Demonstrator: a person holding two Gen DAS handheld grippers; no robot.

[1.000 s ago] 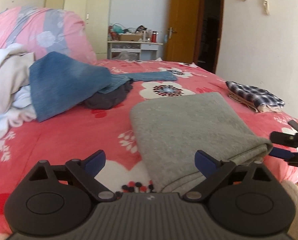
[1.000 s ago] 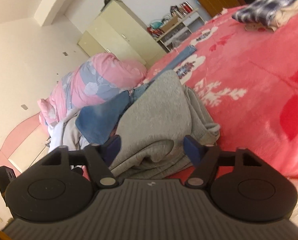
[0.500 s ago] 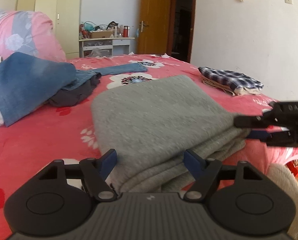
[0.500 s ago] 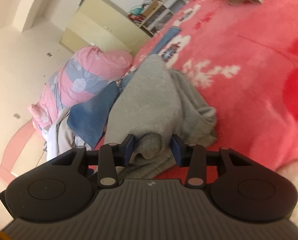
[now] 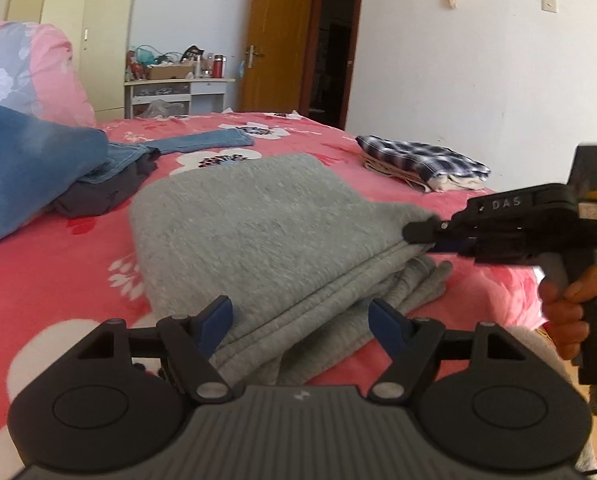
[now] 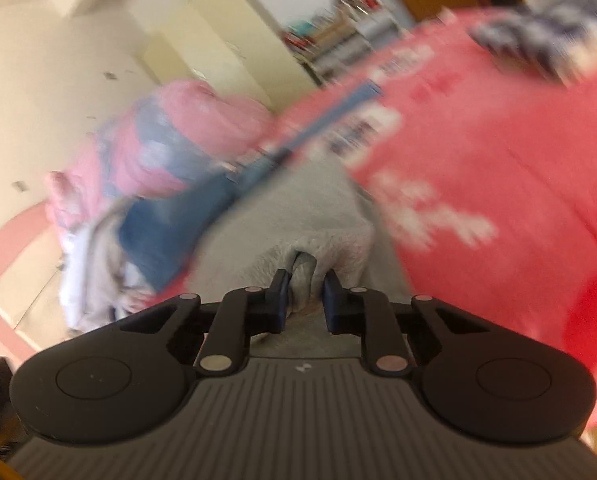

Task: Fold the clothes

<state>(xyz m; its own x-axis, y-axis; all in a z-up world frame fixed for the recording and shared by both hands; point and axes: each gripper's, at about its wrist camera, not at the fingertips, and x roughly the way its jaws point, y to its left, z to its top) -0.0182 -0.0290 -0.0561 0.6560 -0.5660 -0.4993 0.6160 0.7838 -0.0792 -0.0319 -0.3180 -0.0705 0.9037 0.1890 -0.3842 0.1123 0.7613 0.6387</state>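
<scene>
Cloth first: in the left wrist view our left gripper (image 5: 300, 320) stands wide astride the grey garment (image 5: 266, 232)'s near edge, not pinching, so we should push deeper before squeezing. In the right wrist view our right gripper (image 6: 304, 300) is closing narrow on a bunched corner between its fingers; we should catch every layer.
</scene>
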